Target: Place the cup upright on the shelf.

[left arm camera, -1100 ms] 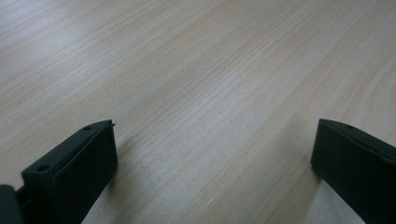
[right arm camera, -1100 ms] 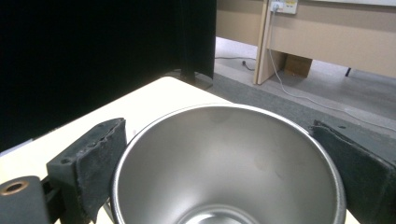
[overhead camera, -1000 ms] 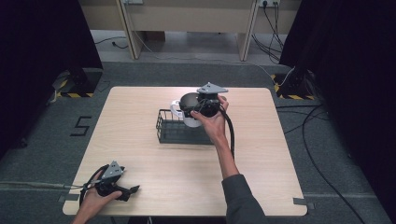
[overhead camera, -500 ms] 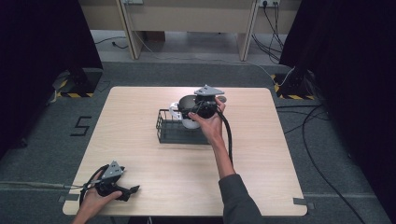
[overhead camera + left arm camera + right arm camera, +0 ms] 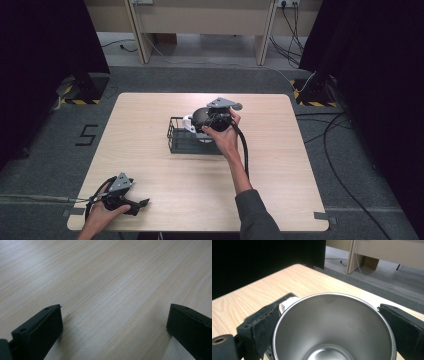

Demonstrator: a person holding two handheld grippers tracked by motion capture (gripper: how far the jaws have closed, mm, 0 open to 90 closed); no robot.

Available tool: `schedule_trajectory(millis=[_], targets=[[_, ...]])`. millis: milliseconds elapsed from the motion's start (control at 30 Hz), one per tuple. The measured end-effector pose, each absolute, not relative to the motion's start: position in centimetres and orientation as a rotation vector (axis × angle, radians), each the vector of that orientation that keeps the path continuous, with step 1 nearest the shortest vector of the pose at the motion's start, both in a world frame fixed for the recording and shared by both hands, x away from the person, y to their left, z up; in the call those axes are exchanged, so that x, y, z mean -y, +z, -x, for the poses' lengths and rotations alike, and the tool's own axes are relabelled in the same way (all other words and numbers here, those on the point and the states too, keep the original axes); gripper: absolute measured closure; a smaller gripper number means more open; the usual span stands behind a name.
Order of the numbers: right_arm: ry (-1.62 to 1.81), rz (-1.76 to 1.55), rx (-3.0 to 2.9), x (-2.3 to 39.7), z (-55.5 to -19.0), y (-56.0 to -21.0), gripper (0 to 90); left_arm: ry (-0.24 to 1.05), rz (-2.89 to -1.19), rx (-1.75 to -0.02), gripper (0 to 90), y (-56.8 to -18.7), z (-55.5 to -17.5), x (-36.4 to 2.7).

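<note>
On my right gripper (image 5: 216, 120) feed, a shiny stainless steel cup (image 5: 333, 327) with a round open rim sits directly between the two black jaws, one jaw against its left side and the other against its right, so I read the gripper as closed on the cup. Just past the left jaw a bit of white handle (image 5: 289, 302) pokes out from behind the rim. From the high view, that gripper is over the far right part of a black wire rectangular basket (image 5: 176, 140) standing mid-table, with the cup at the gripper's front end, above the basket; I cannot tell whether it touches the wire.

My left gripper (image 5: 141, 204) lies low at the near left corner of the pale wooden table (image 5: 150, 165), well apart from the basket. Its own feed shows both jaws spread wide with bare wood grain between them.
</note>
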State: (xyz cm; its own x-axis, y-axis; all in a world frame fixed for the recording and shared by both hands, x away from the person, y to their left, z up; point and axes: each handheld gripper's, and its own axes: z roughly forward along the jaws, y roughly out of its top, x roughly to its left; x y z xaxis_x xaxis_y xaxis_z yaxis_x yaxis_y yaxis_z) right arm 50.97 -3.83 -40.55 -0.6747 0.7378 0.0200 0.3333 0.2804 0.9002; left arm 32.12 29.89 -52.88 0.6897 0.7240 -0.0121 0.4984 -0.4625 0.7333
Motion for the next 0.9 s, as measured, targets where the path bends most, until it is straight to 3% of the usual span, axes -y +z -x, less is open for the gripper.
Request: schedule_trajectory(millis=[900], targets=[[1.396,-1.023,-2.134,4.4,-50.4,-41.8,4.8,0.391,-2.159,-0.931,0.0,-52.9,-32.1,-29.9]])
